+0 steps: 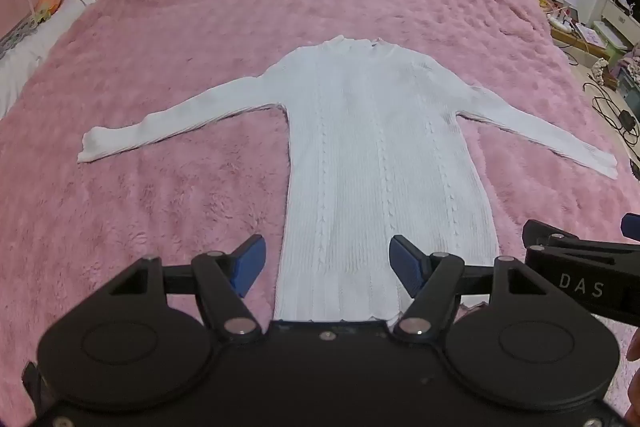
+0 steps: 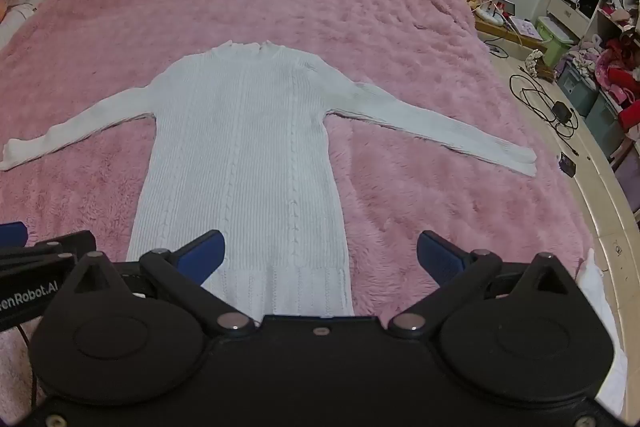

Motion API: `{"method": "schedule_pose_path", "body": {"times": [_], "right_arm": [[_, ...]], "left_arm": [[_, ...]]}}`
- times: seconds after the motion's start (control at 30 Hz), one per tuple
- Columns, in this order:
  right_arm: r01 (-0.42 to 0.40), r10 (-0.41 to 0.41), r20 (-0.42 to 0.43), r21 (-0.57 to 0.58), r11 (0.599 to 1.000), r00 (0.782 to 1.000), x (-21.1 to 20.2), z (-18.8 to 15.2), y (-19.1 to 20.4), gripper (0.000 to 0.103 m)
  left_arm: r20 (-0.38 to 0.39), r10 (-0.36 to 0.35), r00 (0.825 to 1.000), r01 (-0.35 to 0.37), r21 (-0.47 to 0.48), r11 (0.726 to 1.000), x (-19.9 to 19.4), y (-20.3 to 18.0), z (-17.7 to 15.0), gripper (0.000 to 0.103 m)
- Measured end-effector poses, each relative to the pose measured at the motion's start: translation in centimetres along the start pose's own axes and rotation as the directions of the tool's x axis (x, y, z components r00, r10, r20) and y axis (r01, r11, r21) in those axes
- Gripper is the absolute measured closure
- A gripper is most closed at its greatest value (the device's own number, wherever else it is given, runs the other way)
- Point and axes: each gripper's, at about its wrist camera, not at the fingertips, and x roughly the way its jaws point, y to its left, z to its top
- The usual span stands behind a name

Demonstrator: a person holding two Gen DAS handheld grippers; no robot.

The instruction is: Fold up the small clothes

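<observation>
While flat, sweater [image 1: 384,147] w/ sleeves out

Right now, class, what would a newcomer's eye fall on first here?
A white sweater lies flat in the middle of the pink blanket, both sleeves spread wide. Nearest the cameras, the left gripper and right gripper hover open at its hem.

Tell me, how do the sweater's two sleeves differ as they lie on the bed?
The left sleeve lies well inside the pink blanket; the right sleeve reaches nearly to the bed's floor-side edge. Both lie flat, spread outward from the sweater, untouched by either open gripper.
</observation>
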Motion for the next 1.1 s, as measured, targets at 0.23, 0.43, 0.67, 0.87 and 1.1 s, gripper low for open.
{"method": "schedule_pose_path", "body": {"times": [0.23, 0.43, 0.67, 0.87, 1.1], "right_arm": [[0.006, -0.006, 0.0, 0.004, 1.0, 1.0, 0.05, 0.11, 0.07, 0.0], [0.004, -0.004, 0.003, -0.007, 1.0, 1.0, 0.02, 0.11, 0.33, 0.0], [0.005, -0.005, 0.003, -0.006, 1.0, 1.0, 0.11, 0.15, 0.14, 0.0], [0.005, -0.005, 0.004, -0.006, 1.0, 1.0, 0.11, 0.13, 0.18, 0.0], [0.005, -0.005, 0.002, -0.006, 1.0, 1.0, 0.05, 0.18, 0.07, 0.0]], "left_arm": [[0.003, -0.014, 1.0, 0.014, 0.004, 1.0, -0.21, -0.08, -0.11, 0.031], [-0.004, -0.005, 1.0, 0.005, 0.002, 1.0, 0.27, 0.38, -0.21, 0.031], [-0.007, -0.004, 1.0, 0.004, -0.001, 1.0, 0.35, 0.28, -0.1, 0.031], [-0.008, -0.005, 1.0, 0.005, -0.002, 1.0, 0.32, 0.3, -0.06, 0.031], [-0.009, -0.006, 1.0, 0.006, -0.002, 1.0, 0.34, 0.35, -0.05, 0.031]]}}
